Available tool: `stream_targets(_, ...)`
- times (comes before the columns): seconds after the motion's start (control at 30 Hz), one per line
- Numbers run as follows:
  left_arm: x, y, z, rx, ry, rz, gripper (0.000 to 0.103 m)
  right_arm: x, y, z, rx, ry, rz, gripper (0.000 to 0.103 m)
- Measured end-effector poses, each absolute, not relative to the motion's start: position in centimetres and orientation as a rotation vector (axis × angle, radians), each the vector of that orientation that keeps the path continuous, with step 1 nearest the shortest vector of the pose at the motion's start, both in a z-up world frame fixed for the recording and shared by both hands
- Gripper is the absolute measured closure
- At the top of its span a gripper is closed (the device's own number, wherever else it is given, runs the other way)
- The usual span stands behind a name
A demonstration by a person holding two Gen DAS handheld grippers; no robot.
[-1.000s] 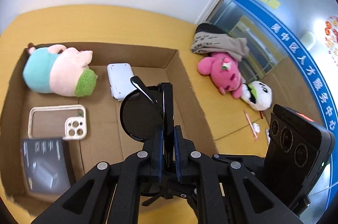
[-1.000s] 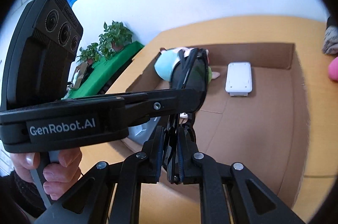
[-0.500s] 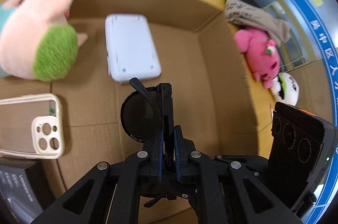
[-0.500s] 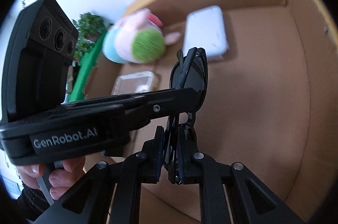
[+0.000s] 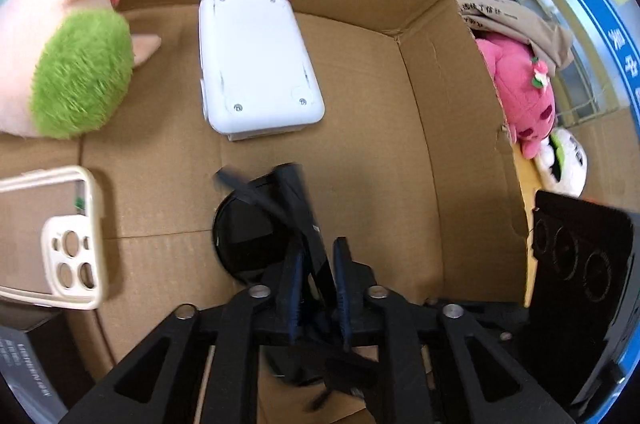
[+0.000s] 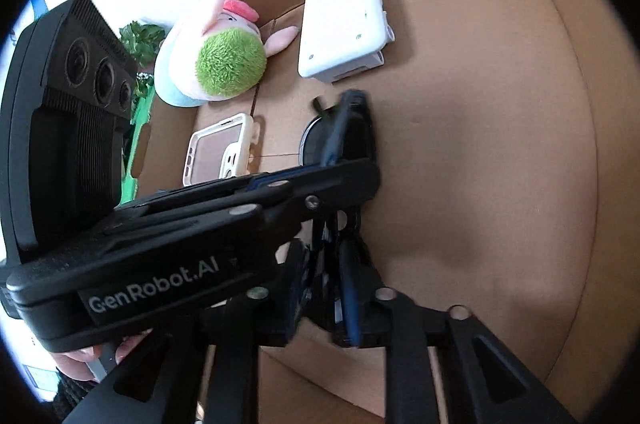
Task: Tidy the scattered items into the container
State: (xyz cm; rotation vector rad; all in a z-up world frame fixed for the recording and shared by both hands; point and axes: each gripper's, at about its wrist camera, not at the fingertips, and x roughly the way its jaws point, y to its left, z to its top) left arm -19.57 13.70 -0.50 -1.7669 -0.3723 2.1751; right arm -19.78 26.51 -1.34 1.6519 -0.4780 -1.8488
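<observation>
Since a second ago both hands have come down into the cardboard box, so the white device and the green-and-pink plush toy now loom much larger, and the sunglasses that were pinched upright between the two sets of tongs have tipped and blurred. The step in hand looks like the release: the glasses are being let go low over the box floor, in the bare patch between the white device and the near wall, with the cream phone case off to one side. The left tongs are opening, their blue pads a little apart with the frame between them (whether a pad touches it, the blur hides). The right tongs are opening too, spread slightly around the other end of the glasses, and no firm pinch shows. The next move, I judge, calls for both to spread enough to clear the frame, then lift straight out without snagging an arm of the glasses, and turn to what lies outside on the surface: the pink plush toy, the panda toy and the folded cloth.
</observation>
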Motion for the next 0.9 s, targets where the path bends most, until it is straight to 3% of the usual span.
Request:
stream_targets(0.03,-19.5,13.6,-0.2,-1.76,-0.37,2.179,0.056,-19.7,26.7,-1.1,1.644,-0.483,-1.856,0.051)
stream_targets(0.07,-19.3,13.4,0.0,-1.75,-0.375,2.187,0.05,-19.5,26.8,-0.7,1.637,-0.486,-1.867,0.036)
stream_targets(0.13,-19.0,12.9,0.6,-1.726,-0.396,2.204,0.041,-19.0,27.3,0.2,1.621,-0.476,-1.914,0.027)
stream_targets(0.23,-18.5,11.8,1.4,-1.701,-0.434,2.222,0.036,-17.9,27.9,1.3,1.591,-0.436,-1.964,0.027)
stream_targets(0.57,-14.9,8.1,4.6,-1.542,-0.421,2.367,0.035,-12.4,27.8,5.6,1.37,-0.168,-2.261,0.027)
stream_targets(0.8,-7.5,6.4,8.8,-1.217,-0.143,2.75,0.009,-7.5,27.5,6.8,1.264,-0.095,-2.466,0.017)
stream_targets(0.83,-6.2,6.3,9.2,-1.164,-0.092,2.815,0.001,-6.9,27.6,6.9,1.262,-0.103,-2.49,0.014)
stream_targets(0.9,-3.8,5.8,9.8,-1.069,-0.012,2.924,0.0,-6.0,27.2,6.7,1.281,-0.078,-2.528,0.001)
